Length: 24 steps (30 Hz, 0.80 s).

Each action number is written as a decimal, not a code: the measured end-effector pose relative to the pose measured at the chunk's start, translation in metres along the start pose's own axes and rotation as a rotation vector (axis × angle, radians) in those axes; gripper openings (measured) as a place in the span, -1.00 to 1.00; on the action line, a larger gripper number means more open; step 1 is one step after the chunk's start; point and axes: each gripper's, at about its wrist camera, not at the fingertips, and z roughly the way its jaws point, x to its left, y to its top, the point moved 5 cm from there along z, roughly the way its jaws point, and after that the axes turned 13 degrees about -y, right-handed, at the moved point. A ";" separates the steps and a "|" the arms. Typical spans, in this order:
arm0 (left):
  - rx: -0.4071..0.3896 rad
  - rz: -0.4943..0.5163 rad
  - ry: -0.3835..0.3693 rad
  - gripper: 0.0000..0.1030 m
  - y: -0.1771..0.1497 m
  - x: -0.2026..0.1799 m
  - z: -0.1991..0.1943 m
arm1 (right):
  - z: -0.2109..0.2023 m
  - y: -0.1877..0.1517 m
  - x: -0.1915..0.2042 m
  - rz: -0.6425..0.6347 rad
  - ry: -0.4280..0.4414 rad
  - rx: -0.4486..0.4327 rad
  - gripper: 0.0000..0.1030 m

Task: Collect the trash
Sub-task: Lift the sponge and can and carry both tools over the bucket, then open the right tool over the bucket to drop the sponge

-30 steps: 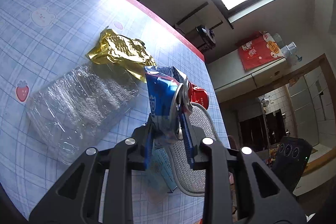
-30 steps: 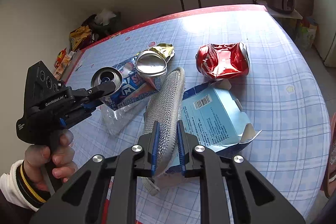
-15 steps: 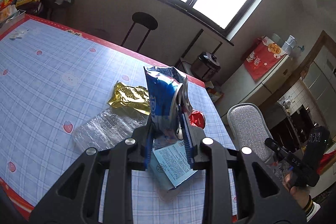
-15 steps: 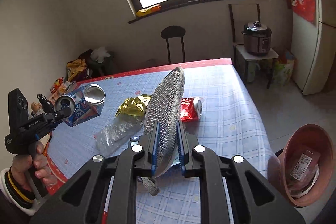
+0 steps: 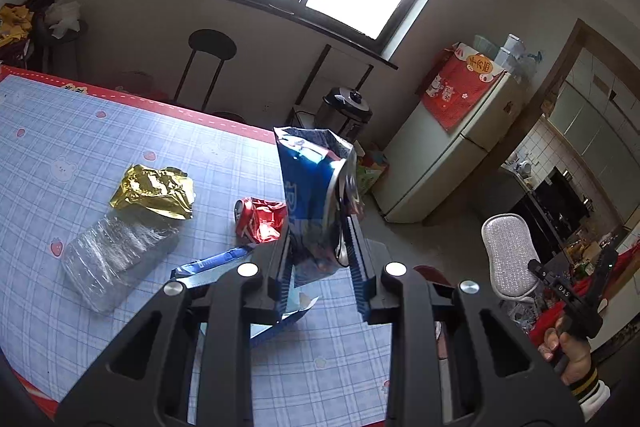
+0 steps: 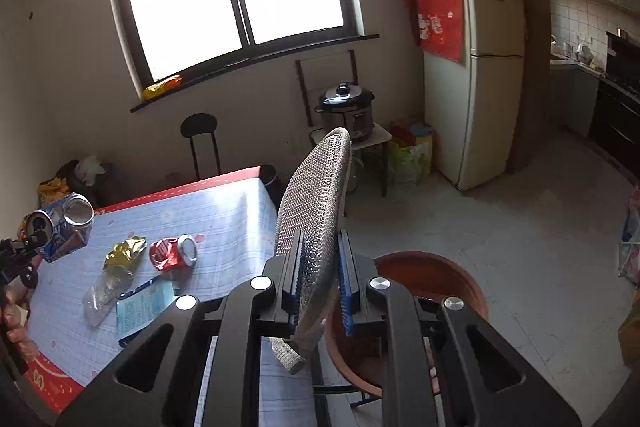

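Observation:
My left gripper (image 5: 320, 247) is shut on a crushed blue can (image 5: 316, 203), held upright above the table's right part. That can (image 6: 60, 223) shows at the far left of the right wrist view. My right gripper (image 6: 320, 267) is shut on a silver mesh pad (image 6: 316, 211), off the table's right edge and over a red-brown bin (image 6: 436, 275) on the floor. On the blue checked tablecloth (image 5: 60, 131) lie a gold wrapper (image 5: 154, 191), a crushed clear bottle (image 5: 116, 259), a crushed red can (image 5: 262, 219) and a flattened blue carton (image 5: 216, 265).
A black stool (image 5: 210, 47) stands behind the table under the window. A rice cooker (image 6: 346, 109) sits on a small stand beside a white fridge (image 6: 476, 79). Bags (image 6: 412, 151) lie on the floor between them. A hand (image 5: 572, 351) holds the right gripper at lower right.
Both grippers have risen from the table with their loads. The right one swung rightwards off the table's edge to above the bin. The left one pulled back and rolled.

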 end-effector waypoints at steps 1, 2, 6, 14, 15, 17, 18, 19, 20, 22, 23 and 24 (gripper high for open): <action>0.004 0.006 -0.002 -0.45 -0.002 -0.007 0.005 | 0.002 -0.001 -0.011 0.007 -0.013 0.001 -0.69; 0.009 0.013 -0.004 -0.45 -0.004 -0.014 0.009 | 0.005 0.000 -0.021 0.014 -0.024 0.002 -0.69; 0.018 0.034 -0.011 -0.45 -0.010 -0.037 0.022 | 0.017 0.001 -0.045 0.024 -0.040 0.009 -0.69; 0.024 0.060 -0.010 -0.45 -0.014 -0.063 0.034 | 0.046 0.006 -0.051 0.024 0.012 0.067 -0.63; 0.024 0.064 -0.010 -0.45 -0.014 -0.065 0.034 | 0.046 0.008 -0.051 0.023 0.017 0.064 -0.51; 0.027 0.070 -0.014 -0.45 -0.016 -0.070 0.037 | 0.039 0.014 -0.049 0.025 0.014 0.036 -0.19; 0.030 0.072 -0.019 -0.45 -0.016 -0.073 0.038 | 0.035 0.017 -0.050 0.027 0.010 0.019 -0.01; 0.033 0.076 -0.024 -0.45 -0.016 -0.075 0.039 | 0.031 0.019 -0.052 0.029 0.004 0.008 0.17; 0.037 0.080 -0.031 -0.45 -0.017 -0.078 0.041 | 0.027 0.021 -0.054 0.034 -0.004 0.001 0.25; 0.048 0.093 -0.049 -0.45 -0.017 -0.085 0.045 | 0.020 0.023 -0.061 0.046 -0.026 -0.010 0.62; 0.055 0.102 -0.059 -0.45 -0.018 -0.089 0.048 | 0.016 0.023 -0.065 0.051 -0.039 -0.013 0.70; 0.062 0.112 -0.069 -0.45 -0.018 -0.093 0.051 | 0.013 0.023 -0.069 0.057 -0.048 -0.016 0.81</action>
